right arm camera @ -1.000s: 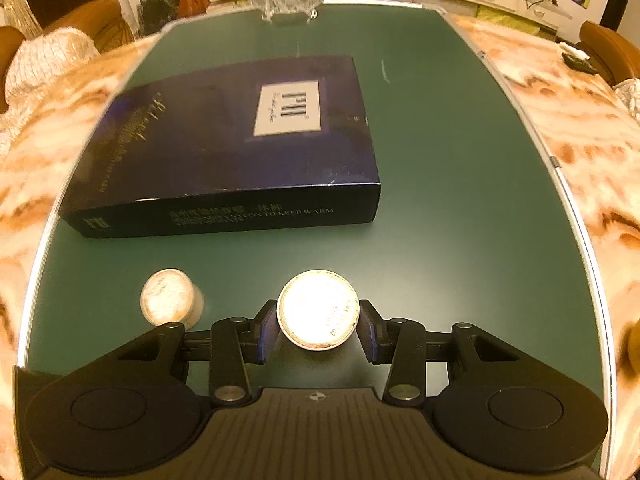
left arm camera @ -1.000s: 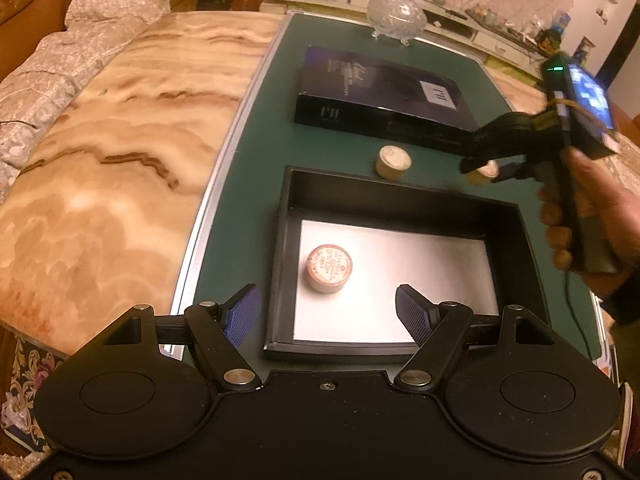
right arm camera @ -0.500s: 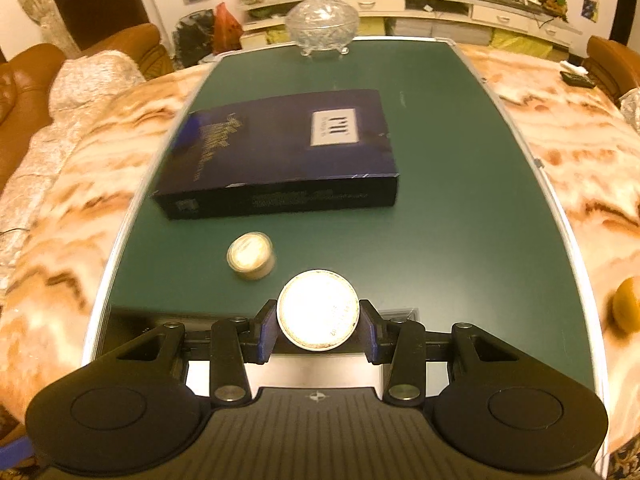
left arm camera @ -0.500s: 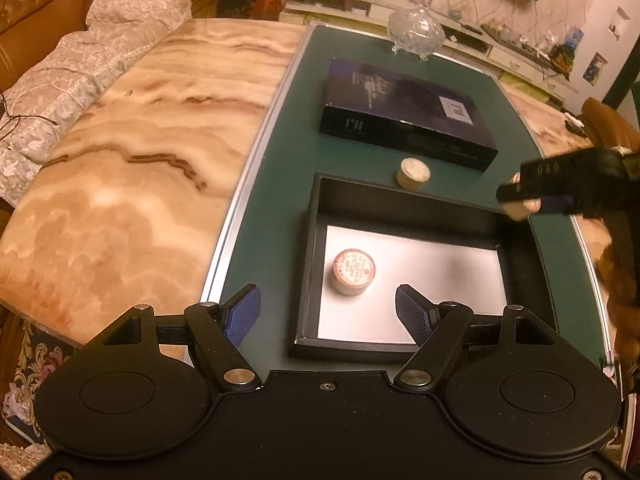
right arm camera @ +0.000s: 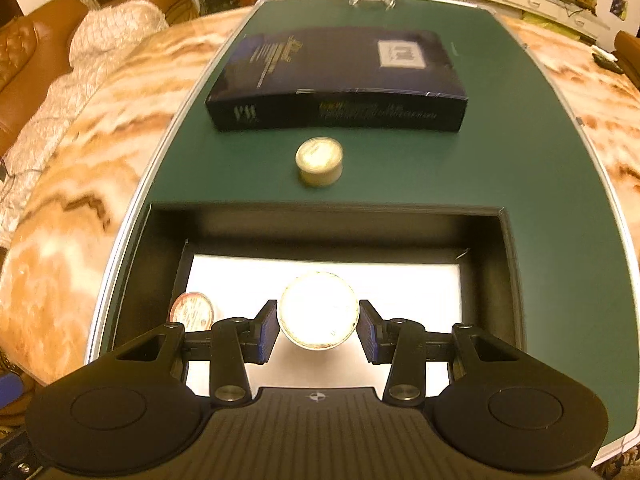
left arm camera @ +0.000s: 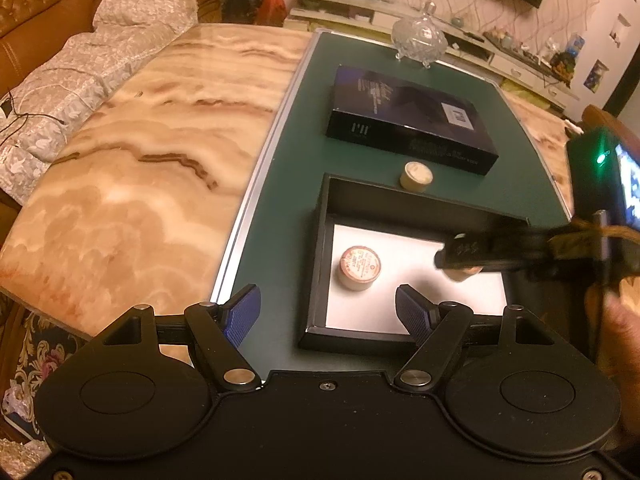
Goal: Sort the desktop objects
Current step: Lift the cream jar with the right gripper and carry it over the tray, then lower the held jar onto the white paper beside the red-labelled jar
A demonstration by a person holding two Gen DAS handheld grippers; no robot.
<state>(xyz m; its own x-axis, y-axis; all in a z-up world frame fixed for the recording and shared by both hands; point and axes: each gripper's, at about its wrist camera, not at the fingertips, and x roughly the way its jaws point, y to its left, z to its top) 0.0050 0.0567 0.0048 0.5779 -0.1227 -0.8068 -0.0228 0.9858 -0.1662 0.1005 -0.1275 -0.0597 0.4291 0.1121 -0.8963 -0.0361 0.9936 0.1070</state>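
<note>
Right gripper [right arm camera: 318, 330] angled steeply down over the black tray [right arm camera: 510, 280], jaws clamped on a round tin with a pale lid [right arm camera: 318, 310], blue ribbed pads on either side of its wall. Tin is held above the tray's white floor, right of centre in the left wrist view; can't tell whether it touches the floor. In that view the right gripper [left arm camera: 460, 258] comes in from the right edge, blurred, with a hand [left arm camera: 618, 332] behind it on the grip and a green LED lit on the unit above.

Left gripper [left arm camera: 328, 310] also tilted down, hanging over the near-left corner of the tray, jaws about half open, nothing between them.

Tray: rectangular, matte black walls, flat white liner. Inside, near its left wall, a second round tin with a reddish printed lid [left arm camera: 359, 267]; print too small to read. Third tin, cream body with a shiny pale lid [right arm camera: 319, 161], sits on the green mat [right arm camera: 500, 160] between the tray's far wall and the dark box [right arm camera: 340, 80], touching neither.

Box: flat, dark navy, glossy, white square label on top, gold lettering along the side; illegible apart from a "PH"-like mark at the left end.

Bench [left arm camera: 140, 140] is polished marble-look, orange and cream veins, with the green mat inset behind a metal trim. Cut-glass lidded bowl [left arm camera: 419, 38] at the mat's far end.
</note>
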